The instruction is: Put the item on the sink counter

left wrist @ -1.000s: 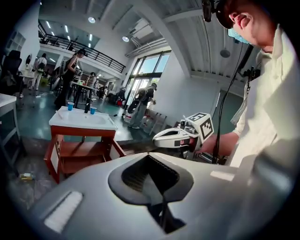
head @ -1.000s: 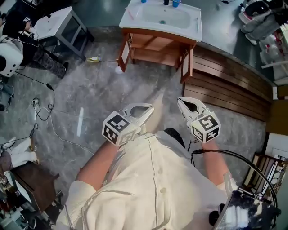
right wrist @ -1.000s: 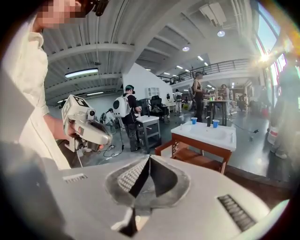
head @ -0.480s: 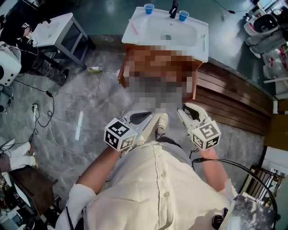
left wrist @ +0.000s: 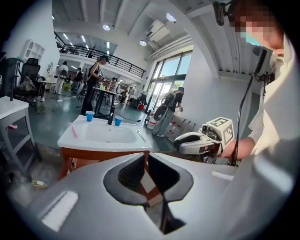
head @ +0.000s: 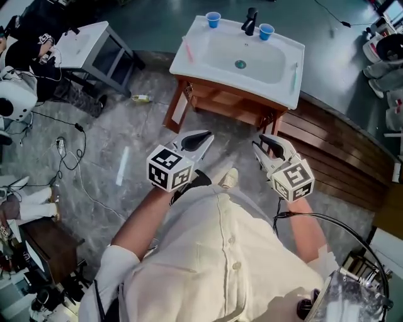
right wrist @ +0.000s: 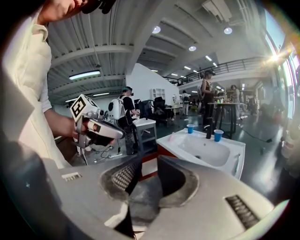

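The white sink counter (head: 286,94) on its wooden stand lies ahead, also in the left gripper view (left wrist: 101,142) and the right gripper view (right wrist: 174,140). On it are two blue cups (head: 213,19) (head: 266,31), a black faucet (head: 250,21), a pink toothbrush (head: 187,49) and a pale toothbrush (head: 294,73). My left gripper (head: 204,135) (left wrist: 146,157) is shut and empty, held before my chest. My right gripper (head: 261,143) (right wrist: 149,161) is beside it, jaws slightly apart with nothing between them. Both are well short of the counter.
A white side table (head: 82,38) stands at the far left. Dark wooden decking (head: 340,151) runs along the right. Cables (head: 69,163) and a small bottle (head: 140,98) lie on the stone floor. People stand far off behind the sink.
The sink counter has slid lower and nearer in the head view as I step toward it. Both grippers stay in front of my body, side by side.
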